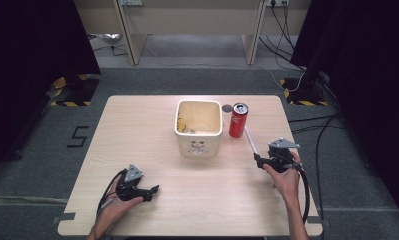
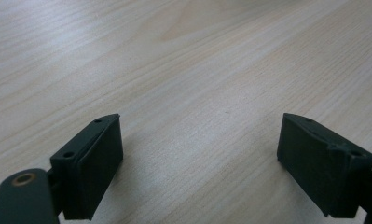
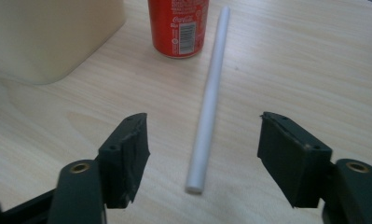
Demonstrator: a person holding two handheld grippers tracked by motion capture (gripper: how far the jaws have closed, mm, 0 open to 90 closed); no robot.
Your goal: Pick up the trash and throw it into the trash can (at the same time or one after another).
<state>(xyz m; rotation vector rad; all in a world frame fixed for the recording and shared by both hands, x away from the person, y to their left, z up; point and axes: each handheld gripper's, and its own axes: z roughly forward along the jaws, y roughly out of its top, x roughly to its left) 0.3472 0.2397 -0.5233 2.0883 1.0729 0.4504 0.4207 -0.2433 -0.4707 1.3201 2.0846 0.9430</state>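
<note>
On the table (image 1: 137, 130), near its middle toward the far edge, I list one cream bin (image 1: 198, 127), open-topped, with some yellowish scraps lying inside against its left wall. Just right of the bin stands a red can (image 1: 238, 120), upright, close to the bin but apart from it; in the right gripper view the can (image 3: 178, 25) sits at the top edge with the bin's pale wall (image 3: 48, 32) to its left. Behind the can, in the high view, I note a small dark round thing (image 1: 227, 107) flat on the wood; what it is I cannot tell. One white stick (image 1: 251, 140) lies flat on the table, running from beside the can's base toward my right gripper (image 1: 261, 161). In the right gripper view the stick (image 3: 209, 98) lies lengthwise between the two black jaws, its near end on the wood roughly level with the jaw tips, with clear wood showing on either side of it. That right gripper (image 3: 202, 149) stands well apart at the jaws, neither pad touching the stick, so I record it as holding nothing. My left gripper (image 1: 149, 191) sits at the near left part of the table, in the hand, well apart from the bin, the can and the stick. In its own view the left gripper (image 2: 200, 154) has its jaws spread wide over bare wood grain, nothing between them and nothing held.
</note>
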